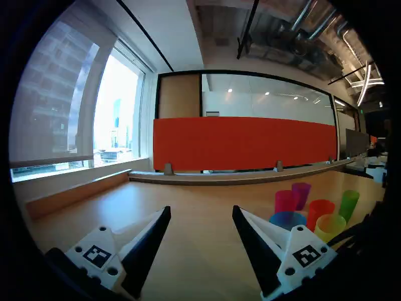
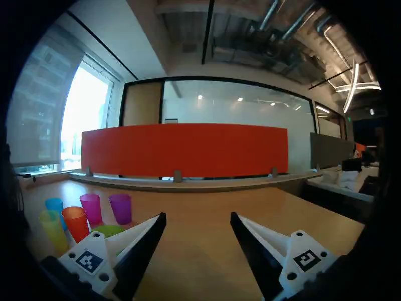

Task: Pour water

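Several translucent plastic cups stand grouped on the wooden table. In the left gripper view they are at the right: pink cup, purple cup, orange cup, green cup, blue cup, yellow cup. My left gripper is open and holds nothing, left of the cups. In the right gripper view the group is at the left: blue cup, orange cup, pink cup, purple cup, yellow cup, green cup. My right gripper is open and bare.
An orange divider panel runs along the table's far edge, with glass above it. A bright window and a low wooden ledge are at the left. Other desks lie to the right.
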Tool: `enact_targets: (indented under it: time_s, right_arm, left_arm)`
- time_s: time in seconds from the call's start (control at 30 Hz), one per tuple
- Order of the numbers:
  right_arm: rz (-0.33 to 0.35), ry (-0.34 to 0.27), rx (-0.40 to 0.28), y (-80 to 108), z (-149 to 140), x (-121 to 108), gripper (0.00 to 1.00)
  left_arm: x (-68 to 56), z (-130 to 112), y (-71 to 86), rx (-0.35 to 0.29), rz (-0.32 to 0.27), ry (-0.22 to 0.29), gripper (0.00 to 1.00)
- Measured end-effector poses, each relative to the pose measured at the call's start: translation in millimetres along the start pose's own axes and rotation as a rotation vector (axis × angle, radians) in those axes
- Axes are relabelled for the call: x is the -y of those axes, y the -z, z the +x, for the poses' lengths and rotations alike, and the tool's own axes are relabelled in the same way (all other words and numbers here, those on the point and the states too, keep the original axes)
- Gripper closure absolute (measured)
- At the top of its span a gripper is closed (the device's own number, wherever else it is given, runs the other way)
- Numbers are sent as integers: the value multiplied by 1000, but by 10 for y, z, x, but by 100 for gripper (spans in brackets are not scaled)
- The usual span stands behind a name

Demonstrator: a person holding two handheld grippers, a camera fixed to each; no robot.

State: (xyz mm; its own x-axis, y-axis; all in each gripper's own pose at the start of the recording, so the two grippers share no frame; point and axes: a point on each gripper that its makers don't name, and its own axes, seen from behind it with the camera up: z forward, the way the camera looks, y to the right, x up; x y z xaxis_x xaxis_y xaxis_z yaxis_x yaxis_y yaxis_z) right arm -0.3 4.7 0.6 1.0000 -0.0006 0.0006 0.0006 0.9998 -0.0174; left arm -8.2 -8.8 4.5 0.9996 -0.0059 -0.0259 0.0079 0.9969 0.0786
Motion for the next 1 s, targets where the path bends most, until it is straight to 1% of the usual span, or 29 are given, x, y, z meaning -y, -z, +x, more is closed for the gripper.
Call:
enact_targets:
  time_s: [1.0]
  right_arm:
    - [0, 0, 0, -3, 1, -6, 1]
  left_arm:
    - [11, 38, -12, 2, -1, 1, 9]
